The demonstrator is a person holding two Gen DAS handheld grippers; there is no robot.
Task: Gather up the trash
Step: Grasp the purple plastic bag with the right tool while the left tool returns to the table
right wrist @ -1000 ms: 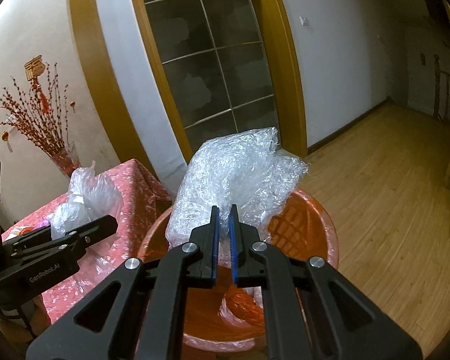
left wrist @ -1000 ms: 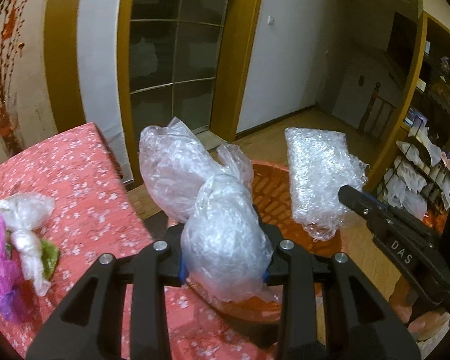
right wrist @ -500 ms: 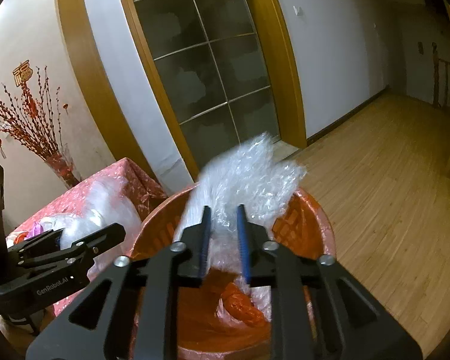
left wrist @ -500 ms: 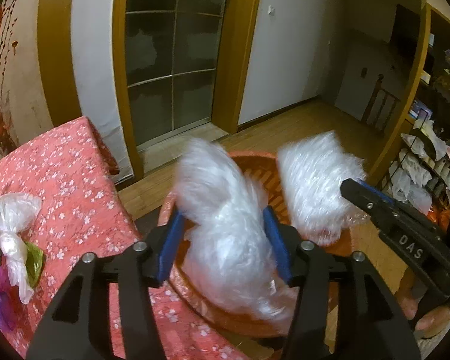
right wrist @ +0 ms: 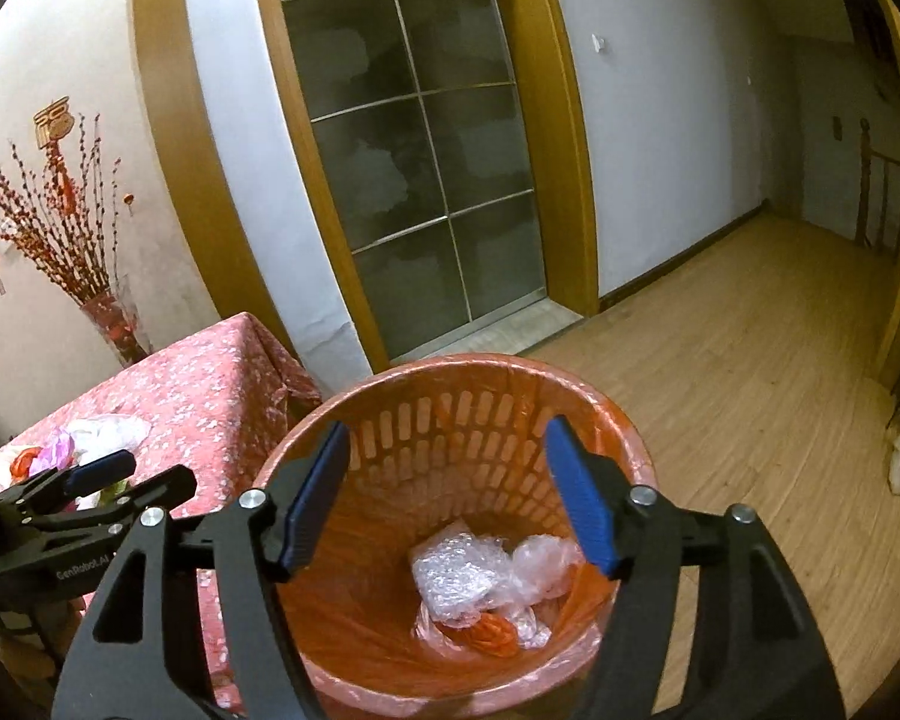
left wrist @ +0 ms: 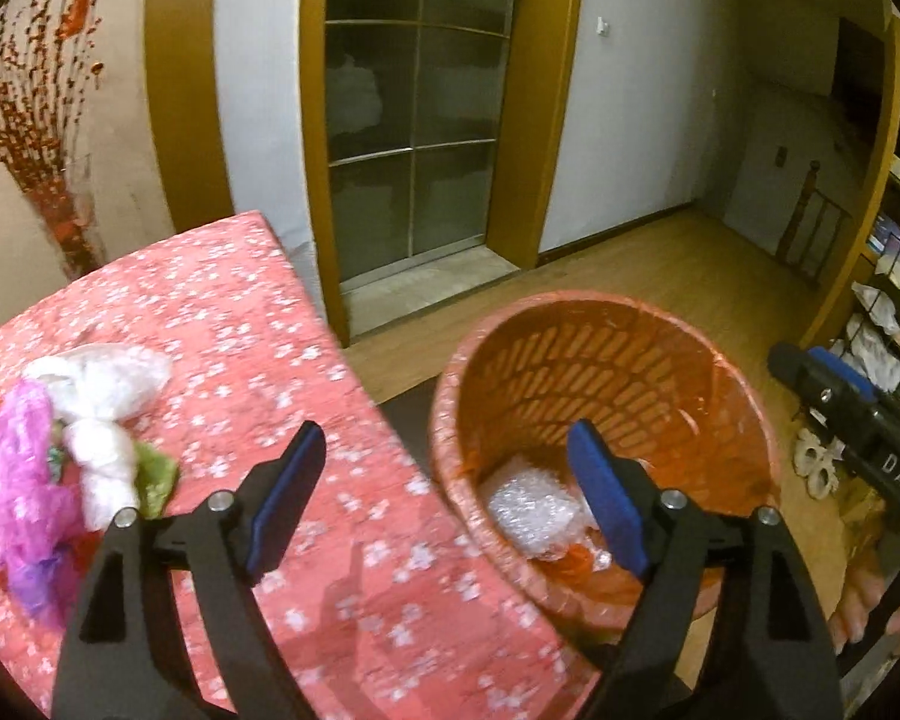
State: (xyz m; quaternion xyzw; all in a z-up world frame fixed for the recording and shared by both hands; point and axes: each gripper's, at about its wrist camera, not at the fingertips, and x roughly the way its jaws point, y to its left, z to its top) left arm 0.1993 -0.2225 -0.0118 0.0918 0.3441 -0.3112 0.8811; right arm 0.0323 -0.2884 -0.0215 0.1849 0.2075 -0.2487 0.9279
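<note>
An orange slatted waste basket with an orange liner stands on the floor beside the table; it also shows in the left wrist view. Clear bubble wrap and a crumpled clear bag lie at its bottom, and the bubble wrap shows in the left wrist view. My right gripper is open and empty above the basket. My left gripper is open and empty over the table edge next to the basket. More trash lies on the table: a white plastic bag, pink plastic and a green scrap.
The table has a red flowered cloth. A vase of red branches stands behind it by the wall. A glass door and wooden floor lie beyond the basket. Shelves stand at the right.
Both grippers opened and let go. The clear bag from the left and the bubble wrap from the right fell into the basket. The left gripper shifted toward the table.
</note>
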